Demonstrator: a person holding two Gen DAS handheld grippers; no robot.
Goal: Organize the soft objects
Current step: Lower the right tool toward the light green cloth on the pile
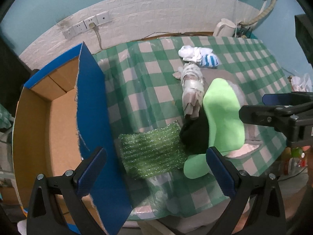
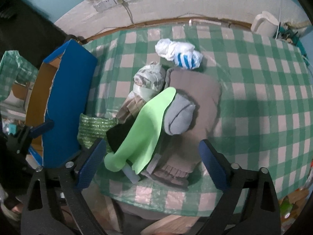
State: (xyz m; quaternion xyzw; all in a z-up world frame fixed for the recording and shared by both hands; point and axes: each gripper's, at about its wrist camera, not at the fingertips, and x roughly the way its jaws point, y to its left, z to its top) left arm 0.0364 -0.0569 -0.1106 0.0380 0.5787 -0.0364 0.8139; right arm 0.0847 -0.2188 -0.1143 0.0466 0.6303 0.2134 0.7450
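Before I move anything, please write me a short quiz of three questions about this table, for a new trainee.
1. True or false: both the left gripper and the right gripper are open and hold nothing.
2. Which thing lies nearest the cardboard box?
A. the shiny green bubble wrap
B. the white and blue striped sock
C. the white kettle
3. Fill in: the light green foam sheet leans partly over a rolled ____ sock.

Key: 1 true; 2 A; 3 grey.
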